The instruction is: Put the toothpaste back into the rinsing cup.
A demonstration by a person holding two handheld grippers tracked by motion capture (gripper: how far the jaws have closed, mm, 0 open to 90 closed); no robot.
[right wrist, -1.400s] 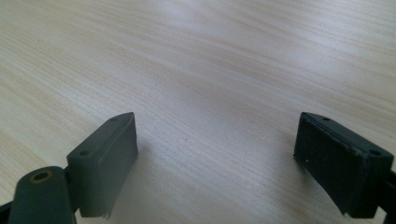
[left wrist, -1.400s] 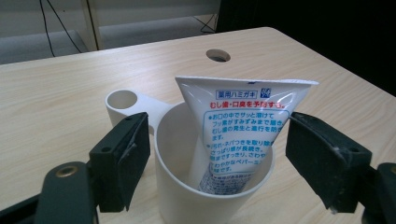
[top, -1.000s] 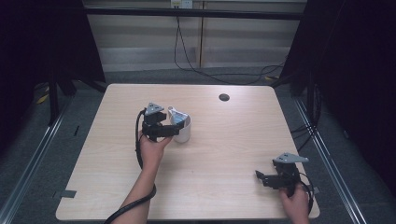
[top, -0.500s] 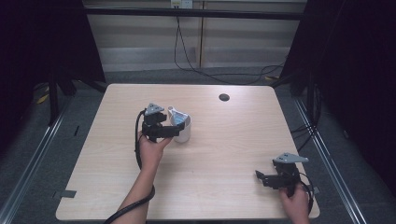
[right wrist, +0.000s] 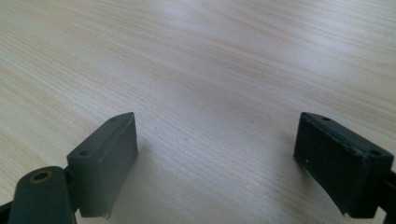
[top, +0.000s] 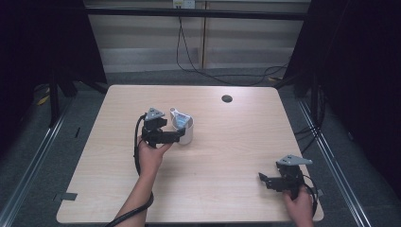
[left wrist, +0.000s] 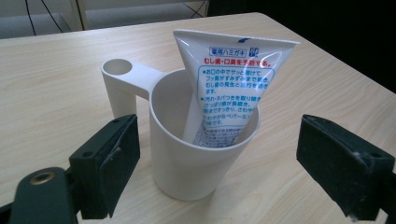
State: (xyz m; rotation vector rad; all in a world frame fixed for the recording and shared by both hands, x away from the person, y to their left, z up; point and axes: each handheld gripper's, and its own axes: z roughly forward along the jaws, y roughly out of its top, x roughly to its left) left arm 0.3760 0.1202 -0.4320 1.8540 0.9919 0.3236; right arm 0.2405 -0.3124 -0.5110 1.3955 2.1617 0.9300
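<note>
White plastic cup stands upright on the desk, approx mid-left of its top. It has 1 flat handle with a round hole at the end, sticking out from the rim. Inside stands 1 toothpaste tube, white w/ blue and red Japanese print, crimped flat end up, leaning vs the cup's wall, its top half rising above the rim.
</note>
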